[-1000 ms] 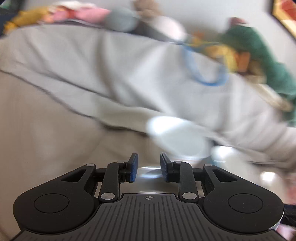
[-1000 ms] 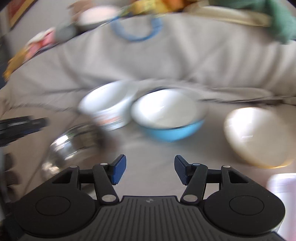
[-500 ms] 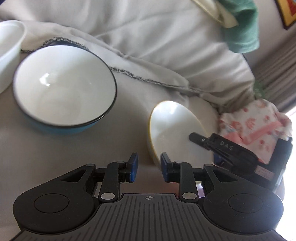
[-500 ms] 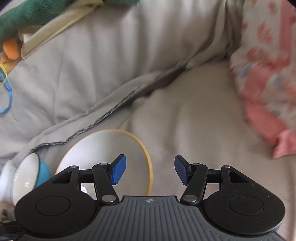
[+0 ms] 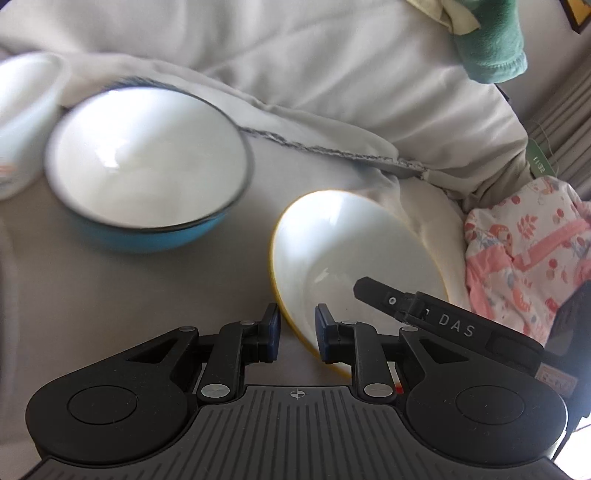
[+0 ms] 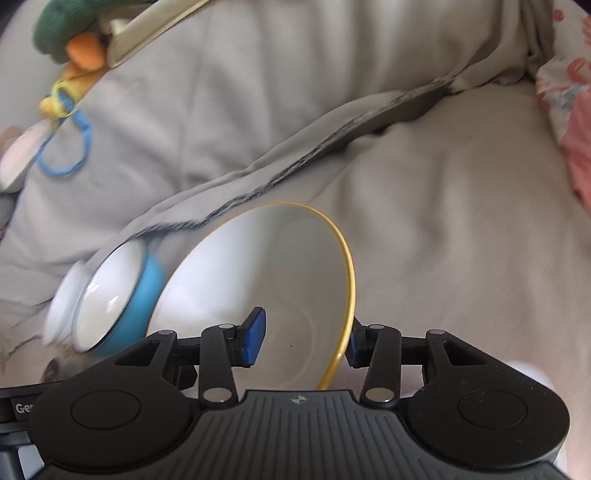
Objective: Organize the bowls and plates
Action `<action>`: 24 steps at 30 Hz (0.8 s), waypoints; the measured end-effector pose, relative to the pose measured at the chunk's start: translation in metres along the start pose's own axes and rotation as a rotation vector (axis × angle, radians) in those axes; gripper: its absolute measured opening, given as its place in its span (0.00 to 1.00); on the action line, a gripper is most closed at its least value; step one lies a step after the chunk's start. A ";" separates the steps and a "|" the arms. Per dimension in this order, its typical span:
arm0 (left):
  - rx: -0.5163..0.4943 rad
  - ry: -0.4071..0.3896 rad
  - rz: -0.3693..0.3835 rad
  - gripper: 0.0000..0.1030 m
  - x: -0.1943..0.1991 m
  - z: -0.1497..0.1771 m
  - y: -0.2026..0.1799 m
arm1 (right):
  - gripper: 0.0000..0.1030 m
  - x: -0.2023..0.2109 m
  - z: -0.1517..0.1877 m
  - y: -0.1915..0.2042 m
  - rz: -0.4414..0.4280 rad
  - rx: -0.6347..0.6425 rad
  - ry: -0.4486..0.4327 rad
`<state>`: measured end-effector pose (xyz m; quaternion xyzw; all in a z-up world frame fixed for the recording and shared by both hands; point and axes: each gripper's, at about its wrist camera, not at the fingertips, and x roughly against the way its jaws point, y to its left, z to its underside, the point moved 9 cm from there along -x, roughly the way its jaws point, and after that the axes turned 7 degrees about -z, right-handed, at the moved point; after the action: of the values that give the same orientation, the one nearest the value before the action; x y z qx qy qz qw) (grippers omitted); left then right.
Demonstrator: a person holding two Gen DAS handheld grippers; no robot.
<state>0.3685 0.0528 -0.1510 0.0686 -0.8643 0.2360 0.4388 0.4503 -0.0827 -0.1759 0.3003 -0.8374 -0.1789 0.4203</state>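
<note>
1. My left claw (image 5: 295,334) is narrow and closing, with the near rim of the white bowl with a thin yellow rim (image 5: 343,254) between its blue pads; I see a gap on the left pad's side, so it is not yet pinched.
2. My right claw (image 6: 304,341) is closing too, straddling the same yellow-rimmed bowl (image 6: 280,280): one pad sits inside the bowl, the other outside its wall. I cannot tell whether the pads press on it.
3. From my left claw, the other claw's black finger reaches into the bowl from the right.
4. The bowl lies tilted on the pale grey bed cover (image 5: 110,295), just ahead of both claws.
5. Ahead and to the left of my left claw stands the blue enamel bowl with a white inside (image 5: 147,162), blurred; further left is part of a white dish (image 5: 22,122).
6. To the right of my left claw lies pink patterned cloth (image 5: 524,254).
7. Far ahead of my right claw lie a green plush toy (image 6: 74,22) and a blue ring (image 6: 70,147).
</note>
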 end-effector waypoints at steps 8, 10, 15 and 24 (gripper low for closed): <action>0.033 0.022 -0.119 0.24 0.058 0.043 0.065 | 0.42 0.004 0.064 0.070 -0.117 0.173 0.115; 0.056 0.029 -0.129 0.24 0.065 0.053 0.081 | 0.42 0.007 0.081 0.088 -0.141 0.230 0.144; 0.144 0.013 -0.087 0.20 0.067 0.054 0.106 | 0.44 0.007 0.099 0.101 -0.170 0.259 0.190; 0.074 -0.023 -0.100 0.20 0.065 0.051 0.095 | 0.79 0.025 0.079 0.081 -0.016 0.274 0.021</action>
<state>0.2614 0.1177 -0.1584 0.1305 -0.8555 0.2450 0.4372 0.3460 -0.0337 -0.1623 0.3634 -0.8470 -0.0632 0.3828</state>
